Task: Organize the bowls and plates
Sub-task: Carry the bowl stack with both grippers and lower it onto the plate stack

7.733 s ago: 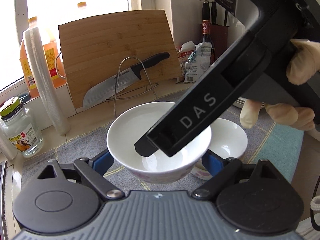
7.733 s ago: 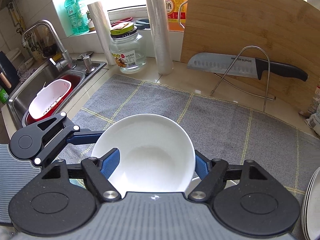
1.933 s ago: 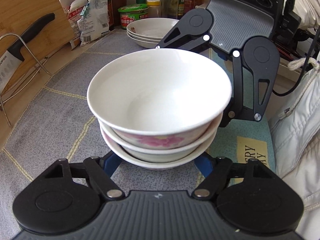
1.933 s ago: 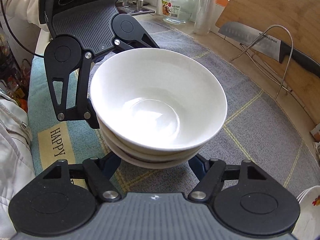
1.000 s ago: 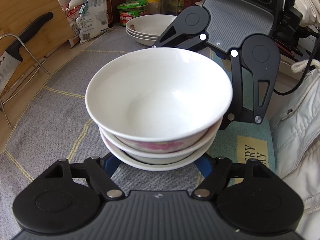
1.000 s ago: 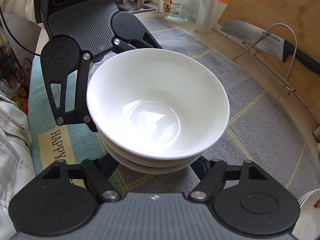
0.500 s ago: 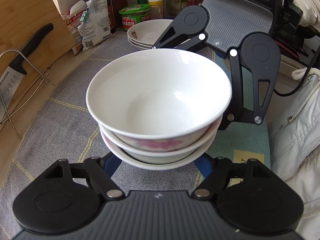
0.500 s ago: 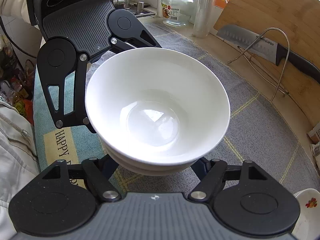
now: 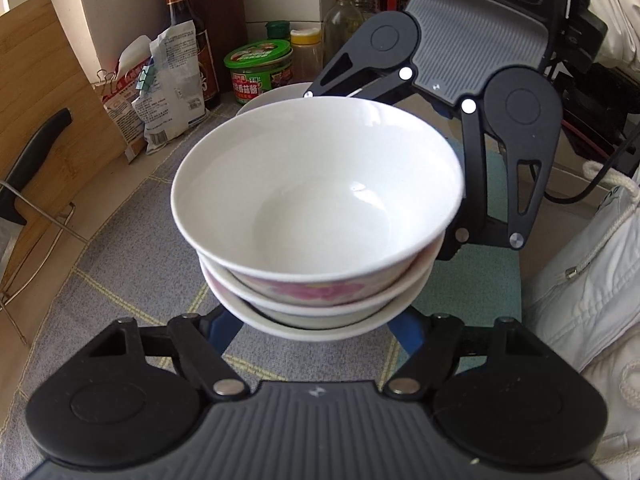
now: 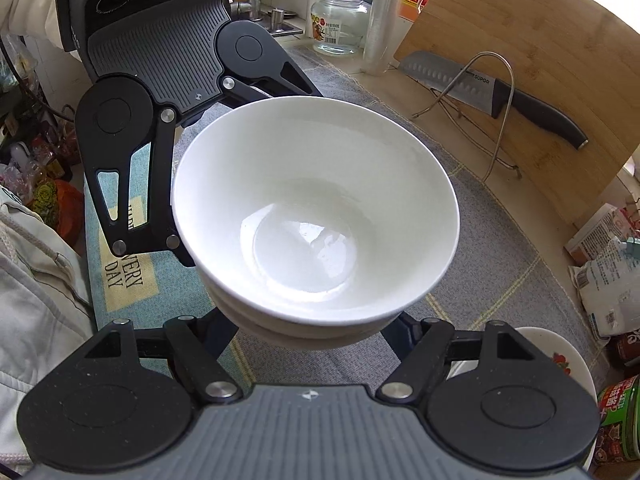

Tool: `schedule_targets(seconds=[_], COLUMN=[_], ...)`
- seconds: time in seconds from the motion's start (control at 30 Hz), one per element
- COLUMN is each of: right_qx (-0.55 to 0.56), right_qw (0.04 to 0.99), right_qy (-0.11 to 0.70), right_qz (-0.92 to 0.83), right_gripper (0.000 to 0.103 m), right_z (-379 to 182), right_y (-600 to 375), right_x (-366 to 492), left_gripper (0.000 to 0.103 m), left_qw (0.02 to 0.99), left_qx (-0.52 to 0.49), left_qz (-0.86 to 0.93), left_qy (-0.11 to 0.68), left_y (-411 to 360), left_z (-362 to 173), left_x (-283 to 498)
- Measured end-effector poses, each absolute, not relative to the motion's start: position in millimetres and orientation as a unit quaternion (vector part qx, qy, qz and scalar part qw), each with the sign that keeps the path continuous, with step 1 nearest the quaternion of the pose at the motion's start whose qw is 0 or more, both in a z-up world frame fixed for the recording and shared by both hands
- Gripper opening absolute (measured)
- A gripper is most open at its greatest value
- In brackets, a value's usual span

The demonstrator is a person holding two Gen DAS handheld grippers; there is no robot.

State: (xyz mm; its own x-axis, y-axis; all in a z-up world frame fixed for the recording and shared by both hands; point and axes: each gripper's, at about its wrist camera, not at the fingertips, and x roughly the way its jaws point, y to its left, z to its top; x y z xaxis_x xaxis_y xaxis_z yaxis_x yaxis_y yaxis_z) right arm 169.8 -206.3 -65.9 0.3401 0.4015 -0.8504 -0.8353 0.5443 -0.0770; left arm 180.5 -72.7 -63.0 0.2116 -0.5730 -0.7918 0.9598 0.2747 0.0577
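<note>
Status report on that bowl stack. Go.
Left tongs and right tongs straddle the bowl stack from opposite sides. Three bowls nested. Plate pile just beyond.

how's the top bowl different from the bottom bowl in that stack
The top bowl shows its whole white inside; the bottom bowl shows only its rim and a strip of outer wall. The top bowl has pink flowers outside; the bottom bowl's visible strip looks plain. The top bowl sits nested; the bottom bowl carries the stack. Both are white and upright.
</note>
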Motion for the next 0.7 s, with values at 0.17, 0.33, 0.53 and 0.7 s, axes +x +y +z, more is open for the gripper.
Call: schedule_targets(seconds=[0.17, 0.33, 0.53, 0.7], right_qx=[-0.269, -0.273, -0.273, -0.285], right_qw=[0.781, 0.787, 0.799, 0.804], right_qy=[0.411, 0.411, 0.408, 0.406], right_qz=[0.386, 0.371, 0.346, 0.33], right_gripper=[0.08, 0.08, 0.08, 0.08], right_z=[-58.3, -52.2, -48.8, -48.2], right_y=[-238.8, -268.0, -299.8, -321.5], right_x=[166.6, 163.0, 168.2, 171.9], left_gripper=[0.078, 0.078, 0.078, 0.078], left_qw=[0.723, 0.717, 0.711, 0.709], left_qx=[0.287, 0.293, 0.305, 0.311], left_qz=[-0.536, -0.548, -0.558, -0.562], left_qy=[0.327, 0.316, 0.299, 0.292], left_y=[-106.6, -136.6, -169.7, -192.1], left_z=[-60.7, -60.1, -60.6, -64.1], left_x=[182.8, 186.1, 195.9, 205.0])
